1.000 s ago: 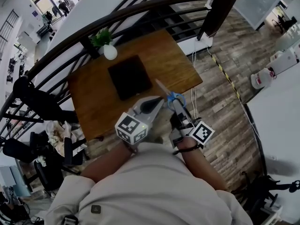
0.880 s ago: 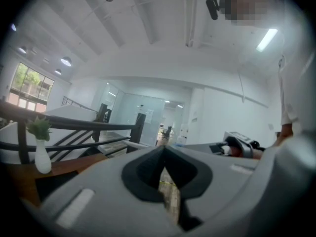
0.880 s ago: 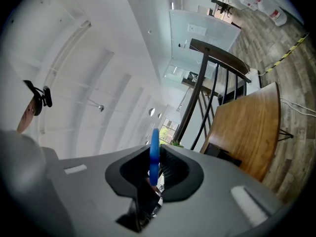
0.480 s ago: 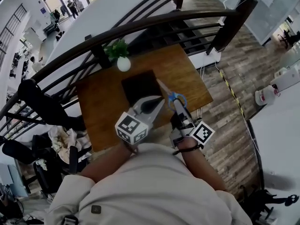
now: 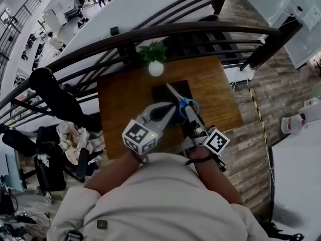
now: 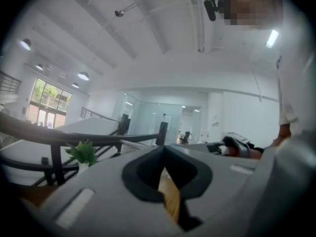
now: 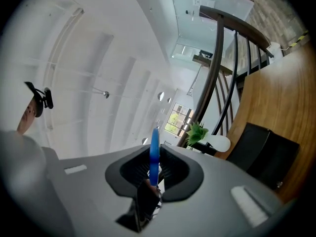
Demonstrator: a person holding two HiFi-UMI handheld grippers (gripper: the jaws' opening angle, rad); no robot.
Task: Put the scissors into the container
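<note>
The scissors [image 5: 184,102] have blue handles, and their blades point up and left over the black container [image 5: 173,91] on the wooden table [image 5: 125,102]. My right gripper [image 5: 189,110] is shut on the blue handle [image 7: 154,152], which stands edge-on between its jaws. In the right gripper view the container [image 7: 260,153] lies low at the right. My left gripper [image 5: 170,108] hovers just left of the scissors, above the table's near edge. Its jaws [image 6: 164,151] meet at the tips with nothing between them.
A small green plant in a white vase [image 5: 156,68] stands at the table's far edge, behind the container. A dark curved railing [image 5: 200,29] runs behind the table. Black chairs [image 5: 55,97] and clutter sit at the left; wood plank floor lies to the right.
The table and container have come closer and now sit right under the grippers. The scissors' blades, earlier short of the container, now reach over it. Both grippers keep their pose.
</note>
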